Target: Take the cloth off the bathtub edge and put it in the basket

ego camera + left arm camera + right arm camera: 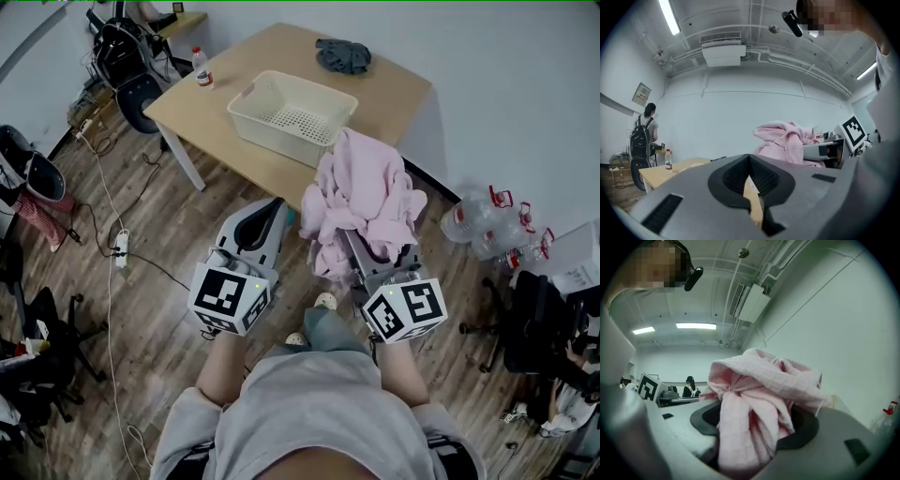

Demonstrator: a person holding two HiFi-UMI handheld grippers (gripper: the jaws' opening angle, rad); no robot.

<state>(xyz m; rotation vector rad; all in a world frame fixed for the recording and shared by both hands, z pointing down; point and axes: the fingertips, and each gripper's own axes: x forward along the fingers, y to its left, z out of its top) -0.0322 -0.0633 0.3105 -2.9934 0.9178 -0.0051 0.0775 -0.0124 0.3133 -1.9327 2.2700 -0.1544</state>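
Cloth (pixel 361 202), pink and bunched into a loose heap, rides in the right gripper (pixel 373 261), whose jaws stand wide around the bundle and clamp it, just short of the wooden table (pixel 394 89) where the pale plastic basket (pixel 246 111) waits. The left gripper (pixel 272 214) is level beside it, jaws drawn together with nothing between them.

The fabric looks light, thin and thoroughly limp: it folds over itself, droops over both jaws and hangs in soft tails below them. It is neither fragile nor slippery by the look of its woven grid, so a firm pinch on the gathered middle, as here, should carry it. The likely nuisance is a trailing end catching on the basket's rim or clinging to a pad on release, and the free left gripper could gather such an end.

Much is concealed. The right gripper's tips are buried under pink folds in every view, so how much cloth is actually pinched, and how much merely lies on top, cannot be told. No bathtub appears anywhere. The basket shows a perforated floor and seems empty, though its near wall hides part of the inside. A dark crumpled cloth (pixel 343 55) at the table's far corner, a small bottle (pixel 202 68) near its left edge and large water bottles (pixel 487 220) on the floor play no evident part
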